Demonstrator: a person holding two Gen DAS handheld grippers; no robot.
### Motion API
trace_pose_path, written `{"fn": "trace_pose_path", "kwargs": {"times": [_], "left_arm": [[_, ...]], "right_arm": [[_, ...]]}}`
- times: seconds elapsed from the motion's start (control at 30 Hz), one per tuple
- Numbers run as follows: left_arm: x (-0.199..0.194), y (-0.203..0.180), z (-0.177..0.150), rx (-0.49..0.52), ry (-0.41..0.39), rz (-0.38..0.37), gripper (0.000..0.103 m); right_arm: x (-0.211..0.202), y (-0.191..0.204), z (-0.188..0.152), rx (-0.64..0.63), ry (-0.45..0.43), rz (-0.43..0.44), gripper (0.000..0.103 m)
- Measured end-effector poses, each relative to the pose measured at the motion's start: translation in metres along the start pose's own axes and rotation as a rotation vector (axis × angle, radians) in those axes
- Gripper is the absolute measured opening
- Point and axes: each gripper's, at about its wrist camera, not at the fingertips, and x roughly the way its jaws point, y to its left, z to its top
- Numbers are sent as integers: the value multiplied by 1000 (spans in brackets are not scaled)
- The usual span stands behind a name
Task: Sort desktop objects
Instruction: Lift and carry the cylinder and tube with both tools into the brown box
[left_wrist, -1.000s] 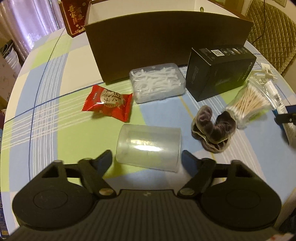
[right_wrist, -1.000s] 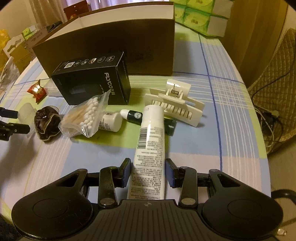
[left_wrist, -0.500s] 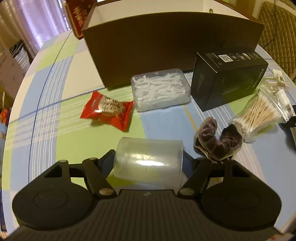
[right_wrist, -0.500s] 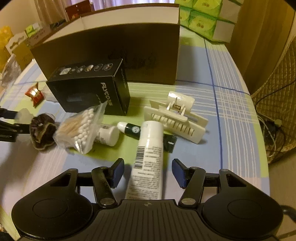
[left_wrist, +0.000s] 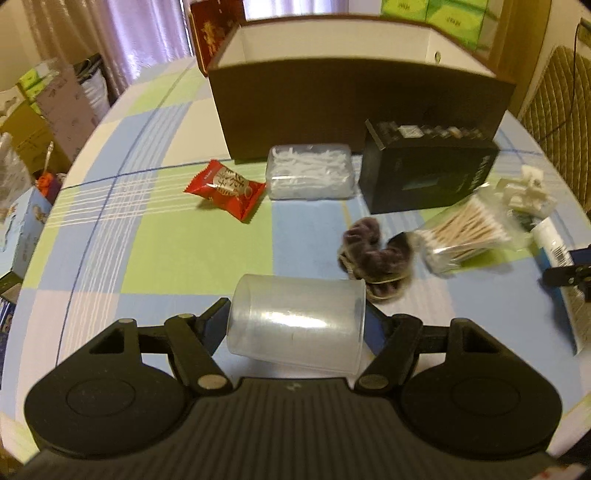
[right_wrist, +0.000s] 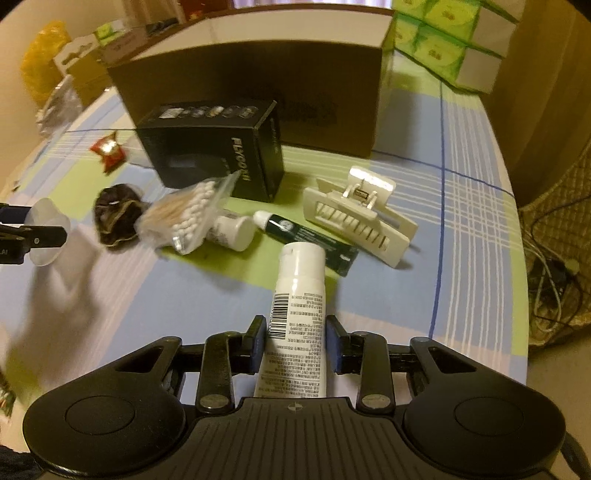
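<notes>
Left wrist view is showing the left hand-held gripper (left_wrist: 295, 326) pinching a clear plastic cup (left_wrist: 295, 330) lying on its side, long axis running left-right across the fingers, open rim facing right. Only this view is showing the floss pick box (left_wrist: 309, 171) sitting just in front of the open cardboard box (left_wrist: 354, 107), and the box's white inside.

Right wrist view is showing the right hand-held gripper (right_wrist: 295, 345) clamping a white tube (right_wrist: 297, 314), long axis running straight ahead along the fingers, cap end pointing away toward the dark green tube (right_wrist: 314, 240). Only this view is giving a clear look at the cream hair claw (right_wrist: 360, 216) and small white bottle (right_wrist: 232, 232).

Both views are catching the black carton (right_wrist: 214, 147), cotton swab bag (left_wrist: 465, 234), dark scrunchie (left_wrist: 373, 253) and red candy packet (left_wrist: 225, 186) lying on the checked surface (left_wrist: 166, 251).
</notes>
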Motion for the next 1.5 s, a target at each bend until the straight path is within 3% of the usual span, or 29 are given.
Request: {"fn": "trace_pose_path", "kwargs": {"times": [0.37,0.6,0.8,1.1,1.3,1.5], "left_arm": [[-46,-24,8,23,-95,-21,69],[-45,-11,54,126,-168,-84,69],[-35,3,106,218,-229,-114,69],[-4,15,191,312,-300,-175,70],[33,8,236,353,-291,-207,70],[79,-3,261,418,-248,-223,70]], "right_arm": [[-36,11,12,-8,-78,82,31],[-52,23,49,59,-139,94,31],[-55,38,104,79,-212,99,31],[-38,46,197,81,-310,42,31],[-11,31,252,105,-334,-31,31],[28,14,285,135,-299,-84,31]]}}
